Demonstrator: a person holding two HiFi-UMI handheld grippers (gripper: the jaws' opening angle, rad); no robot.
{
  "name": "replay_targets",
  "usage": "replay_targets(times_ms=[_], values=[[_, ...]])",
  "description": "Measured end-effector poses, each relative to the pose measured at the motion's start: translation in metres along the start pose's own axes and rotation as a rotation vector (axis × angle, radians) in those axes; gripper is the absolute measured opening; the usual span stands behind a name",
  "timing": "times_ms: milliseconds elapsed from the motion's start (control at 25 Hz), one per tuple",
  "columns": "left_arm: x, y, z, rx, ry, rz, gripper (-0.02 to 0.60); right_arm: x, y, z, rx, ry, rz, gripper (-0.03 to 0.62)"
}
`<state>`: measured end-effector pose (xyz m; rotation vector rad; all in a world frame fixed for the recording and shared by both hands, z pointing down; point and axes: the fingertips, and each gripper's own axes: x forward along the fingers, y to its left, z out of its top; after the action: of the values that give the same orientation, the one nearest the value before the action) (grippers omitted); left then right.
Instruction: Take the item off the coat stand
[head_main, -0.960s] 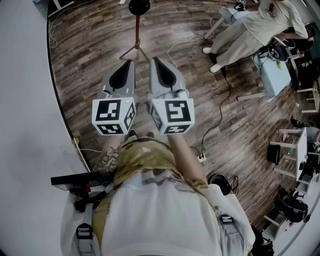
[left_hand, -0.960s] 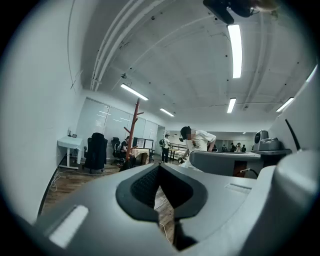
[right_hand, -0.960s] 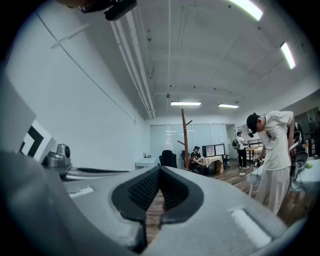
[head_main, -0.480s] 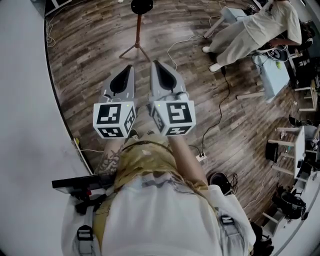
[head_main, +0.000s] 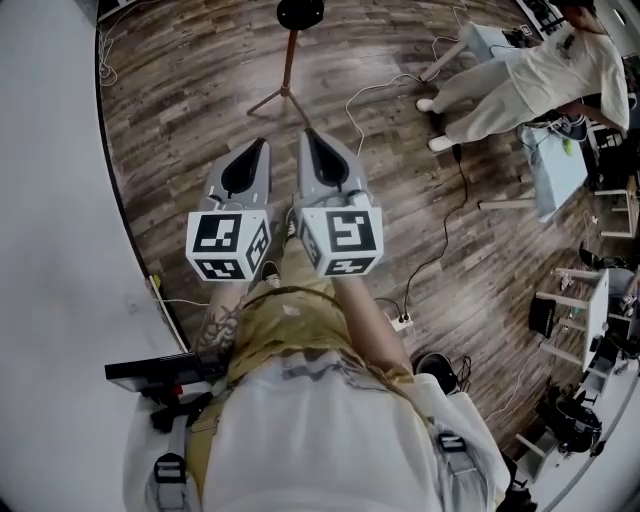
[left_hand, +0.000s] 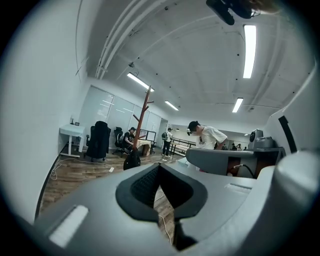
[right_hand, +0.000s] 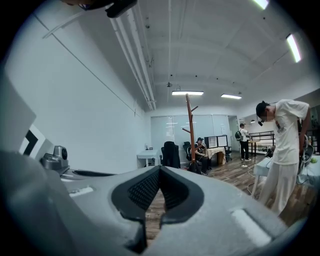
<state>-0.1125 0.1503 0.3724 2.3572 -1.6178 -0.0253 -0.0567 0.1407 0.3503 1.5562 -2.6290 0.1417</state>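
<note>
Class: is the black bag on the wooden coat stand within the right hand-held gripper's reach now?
Probably not: unobstructed, but the right hand-held gripper is far short of the black bag on the coat stand.

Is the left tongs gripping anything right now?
No, the left tongs are shut pad against pad with nothing between them, and the coat stand stands well ahead of them.

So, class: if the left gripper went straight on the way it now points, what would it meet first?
Probably the coat stand, with the black bag low on it. Only wooden floor shows in between. The stand sits slightly left of where the left gripper aims, so it might just miss.
</note>
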Motion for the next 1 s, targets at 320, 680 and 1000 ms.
replay_targets(times_ms=[320,680,1000], values=[[0.073,0.027,0.023,0.049,-0.015,0.014,0.0,0.078,-0.034,0.011,0.01,-0.033,0.035,0.0],[0.237,0.045,0.051,0.084,0.038,0.059,-0.002,0.202,-0.142,0.026,0.043,-0.005,0.051,0.0],[0.256,0.057,0.038,0.075,0.084,0.092,-0.002,0.216,-0.158,0.011,0.075,0.031,0.037,0.0]])
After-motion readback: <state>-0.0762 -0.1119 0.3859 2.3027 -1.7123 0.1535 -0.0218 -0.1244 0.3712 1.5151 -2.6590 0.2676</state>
